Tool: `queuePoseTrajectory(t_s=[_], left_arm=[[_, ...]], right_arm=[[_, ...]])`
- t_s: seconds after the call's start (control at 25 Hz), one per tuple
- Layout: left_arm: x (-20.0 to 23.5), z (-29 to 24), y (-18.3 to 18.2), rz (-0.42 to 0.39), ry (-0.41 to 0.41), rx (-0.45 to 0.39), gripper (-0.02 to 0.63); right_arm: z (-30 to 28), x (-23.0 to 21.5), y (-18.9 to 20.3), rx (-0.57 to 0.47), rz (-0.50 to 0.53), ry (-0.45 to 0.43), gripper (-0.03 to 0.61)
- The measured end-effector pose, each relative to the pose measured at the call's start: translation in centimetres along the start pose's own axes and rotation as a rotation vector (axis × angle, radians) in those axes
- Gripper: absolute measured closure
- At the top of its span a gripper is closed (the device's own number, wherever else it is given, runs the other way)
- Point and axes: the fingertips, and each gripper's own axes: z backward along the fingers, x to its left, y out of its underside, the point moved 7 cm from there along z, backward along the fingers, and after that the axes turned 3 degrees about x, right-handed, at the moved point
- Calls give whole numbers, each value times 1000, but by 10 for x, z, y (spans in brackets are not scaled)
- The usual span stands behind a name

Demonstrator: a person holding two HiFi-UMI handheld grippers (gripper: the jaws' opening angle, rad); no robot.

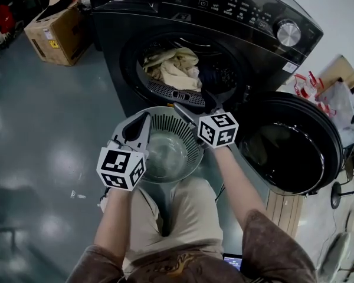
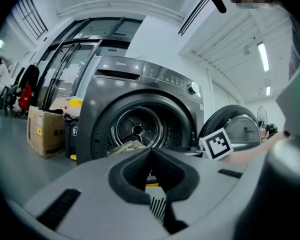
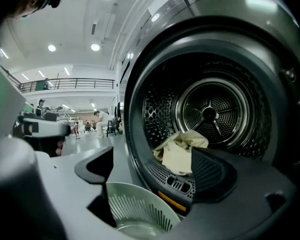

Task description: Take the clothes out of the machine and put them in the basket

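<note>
Jaws of my right gripper point(image 3: 152, 159) stand wide apart, with nothing pressed between the pads. They point level into the mouth of the front-loading machine point(image 1: 224, 16), just above the basket point(image 1: 186, 128). Jaws of my left gripper point(image 2: 150, 156) are drawn narrow on the basket's left rim, and its slatted wall shows between the pads.

Surroundings:
- The round door point(image 1: 289, 149) is swung fully open to the right of the opening, well clear of both grippers.
- A perforated lint grille point(image 1: 174, 93) runs along the lower lip of the opening. It lies between my right jaws and the load.
- A cardboard box point(image 1: 56, 31) stands on the grey floor point(image 1: 41, 146), to the left of the machine and apart from it.
- A control dial point(image 1: 288, 33) sits at the right end of the top panel.

Containers and contents:
- Drum point(image 3: 210, 114): one cream-coloured garment point(image 1: 174, 66) lies crumpled at the front, draped toward the lower lip and touching the grille. It is beyond my right jaws and not in contact with them.
- Basket: pale, round, with slatted walls. It is positioned directly below the opening, between my knees and the machine. Its bottom shows bare.
</note>
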Motion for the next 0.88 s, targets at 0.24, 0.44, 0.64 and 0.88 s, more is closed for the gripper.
queuePoseTrajectory(t_s=[0.24, 0.44, 0.64, 0.88], left_arm=[[1, -4, 4, -1, 11, 15, 611], [4, -7, 6, 14, 17, 22, 611], [4, -10, 9, 23, 27, 36, 611], [7, -13, 16, 49, 19, 52, 611]], right_arm=[[-43, -30, 11, 62, -13, 55, 95], [-79, -58, 20, 124, -25, 118, 95], [-107, -71, 28, 188, 1, 158, 95], [-138, -85, 36, 280, 37, 204, 123]])
